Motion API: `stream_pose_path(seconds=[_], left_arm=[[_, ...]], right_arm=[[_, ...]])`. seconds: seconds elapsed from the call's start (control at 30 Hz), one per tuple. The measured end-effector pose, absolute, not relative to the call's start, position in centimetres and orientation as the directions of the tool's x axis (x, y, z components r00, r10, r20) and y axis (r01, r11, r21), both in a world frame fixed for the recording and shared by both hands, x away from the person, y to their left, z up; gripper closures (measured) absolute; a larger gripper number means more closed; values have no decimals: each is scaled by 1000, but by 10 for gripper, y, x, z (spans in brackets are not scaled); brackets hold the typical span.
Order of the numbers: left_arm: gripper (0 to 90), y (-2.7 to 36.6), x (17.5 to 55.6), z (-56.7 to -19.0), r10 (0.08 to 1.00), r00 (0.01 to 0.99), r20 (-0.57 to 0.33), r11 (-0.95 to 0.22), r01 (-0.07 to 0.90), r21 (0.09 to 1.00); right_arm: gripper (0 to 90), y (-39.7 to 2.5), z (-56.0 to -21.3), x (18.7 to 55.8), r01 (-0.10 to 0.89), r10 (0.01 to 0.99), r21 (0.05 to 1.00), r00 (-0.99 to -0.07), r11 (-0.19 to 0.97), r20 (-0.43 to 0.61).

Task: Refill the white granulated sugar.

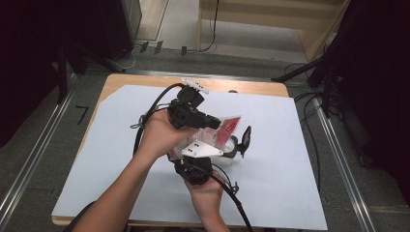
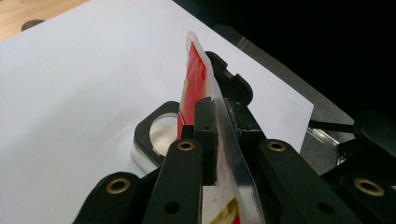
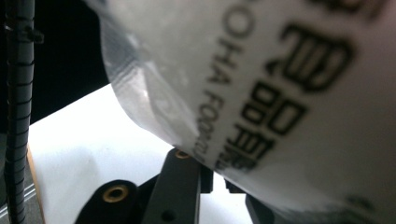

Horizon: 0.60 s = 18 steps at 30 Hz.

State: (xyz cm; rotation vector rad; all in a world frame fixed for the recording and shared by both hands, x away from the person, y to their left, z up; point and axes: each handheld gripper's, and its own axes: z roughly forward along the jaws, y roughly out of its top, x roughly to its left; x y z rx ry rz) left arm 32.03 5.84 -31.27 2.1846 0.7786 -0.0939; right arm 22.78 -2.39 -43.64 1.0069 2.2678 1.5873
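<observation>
Packaging film, glossy and thin, makes up the red-and-white sachet (image 2: 198, 79) held up over the middle of the white sheet (image 1: 285, 159), just above a small round container (image 2: 159, 135) with a black rim and an open hinged lid (image 1: 246, 137). The left gripper (image 2: 217, 130) has its jaws pressed together on the sachet's flat sealed edge, so the pack stands edge-on and upright. The right gripper (image 1: 196, 169) comes in from below; in its own view the crinkled white film with black print lies right across the jaws, and I cannot tell whether they have closed on it. Holding the pack by two points over the container suggests it is being readied to tear or empty into it. Beneath the sheet lies a wooden table (image 1: 145, 79).
</observation>
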Motion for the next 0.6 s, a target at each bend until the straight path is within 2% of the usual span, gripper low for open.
stream_pose_path(seconds=[0.3, 0.6], left_arm=[[854, 69, 319, -314, 517, 795, -318, -492, 580, 649], [864, 78, 318, -316, 518, 790, -329, -495, 591, 637]], right_arm=[[737, -23, -444, 226, 410, 599, 889, -771, 205, 218], [707, -25, -451, 226, 424, 585, 882, -776, 206, 237]])
